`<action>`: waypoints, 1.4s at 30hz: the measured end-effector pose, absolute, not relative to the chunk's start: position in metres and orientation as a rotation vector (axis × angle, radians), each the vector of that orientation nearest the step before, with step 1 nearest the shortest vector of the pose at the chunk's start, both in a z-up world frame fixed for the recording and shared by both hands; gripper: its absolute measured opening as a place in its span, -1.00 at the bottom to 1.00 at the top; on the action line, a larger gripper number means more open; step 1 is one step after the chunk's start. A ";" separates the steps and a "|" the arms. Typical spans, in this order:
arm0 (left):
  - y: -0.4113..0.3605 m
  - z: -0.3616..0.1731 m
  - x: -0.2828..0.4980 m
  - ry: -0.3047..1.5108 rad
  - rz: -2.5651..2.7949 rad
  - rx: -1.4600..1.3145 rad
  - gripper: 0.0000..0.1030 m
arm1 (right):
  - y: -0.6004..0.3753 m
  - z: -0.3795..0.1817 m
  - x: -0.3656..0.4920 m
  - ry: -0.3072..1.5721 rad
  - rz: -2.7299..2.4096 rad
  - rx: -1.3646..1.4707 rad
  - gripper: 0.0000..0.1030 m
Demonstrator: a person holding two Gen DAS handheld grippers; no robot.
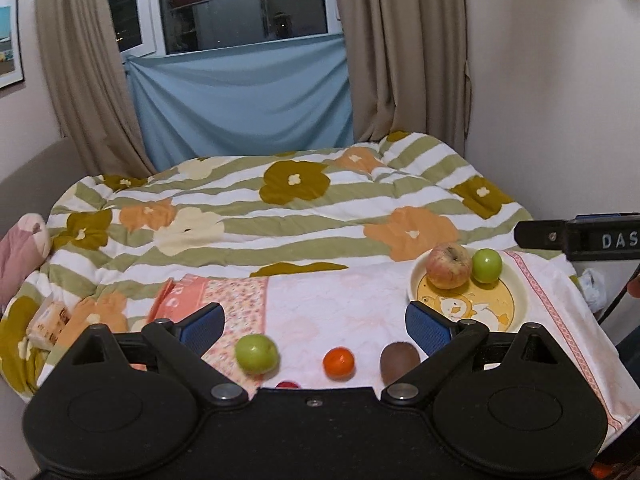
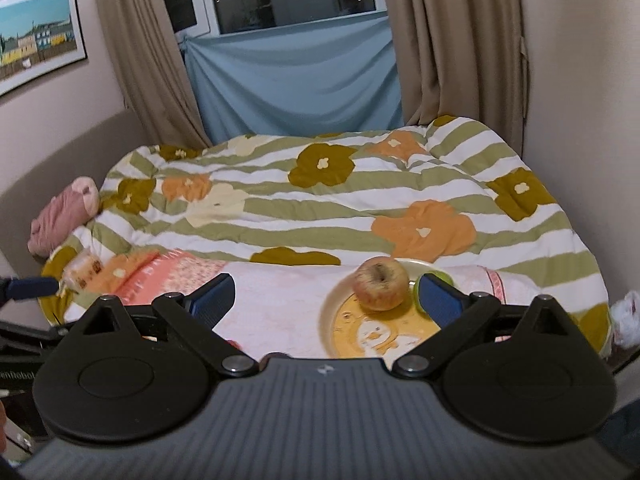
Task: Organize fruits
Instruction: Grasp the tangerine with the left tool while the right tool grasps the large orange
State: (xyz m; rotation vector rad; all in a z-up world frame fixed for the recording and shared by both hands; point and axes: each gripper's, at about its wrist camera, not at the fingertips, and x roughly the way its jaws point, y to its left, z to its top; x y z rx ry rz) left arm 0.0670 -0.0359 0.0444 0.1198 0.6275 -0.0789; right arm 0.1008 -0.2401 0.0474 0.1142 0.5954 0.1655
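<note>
- Left wrist view: the left gripper [image 1: 314,328], black plastic with ribbed blue rubber pads [image 1: 202,326], stands with its jaws spread wide and nothing between them.
- Just ahead of the gap, on a pale pink embossed cloth [image 1: 340,300] spread over the bed, three loose fruits lie in a row, each apart from the next: a smooth round green apple [image 1: 256,354] nearest the left-hand jaw, a small glossy orange tangerine [image 1: 339,363] midway, and a dull brown fuzzy oval kiwi [image 1: 399,359] close by the right-hand jaw.
- A small red round thing [image 1: 287,384] peeps over the gripper body below the tangerine; what it is cannot be told.
- Beyond the right-hand jaw sits a round cream ceramic plate with a yellow cartoon centre [image 1: 516,280]. On its far part rest a blotchy red-yellow apple with a sunken brown stem pit [image 1: 448,266] and a second smooth green apple [image 1: 487,265], just beside each other.
- Further off lies a soft quilted duvet with green stripes and orange and olive flowers [image 1: 280,208].
- The right gripper [image 1: 576,238] enters as a black bar at the right edge; its jaws do not show here.
- Right wrist view: the right gripper [image 2: 326,296] likewise has its jaws wide apart, holding nothing.
- The plate [image 2: 340,300] lies in the right half of the gap, the red-yellow apple [image 2: 380,284] on it inside the right-hand jaw.
- The second green apple [image 2: 442,278] is mostly hidden behind that jaw's blue pad [image 2: 438,294].
</note>
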 end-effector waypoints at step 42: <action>-0.014 -0.126 0.025 0.884 -0.168 0.168 0.31 | -0.159 -0.116 0.045 0.768 0.063 0.063 1.00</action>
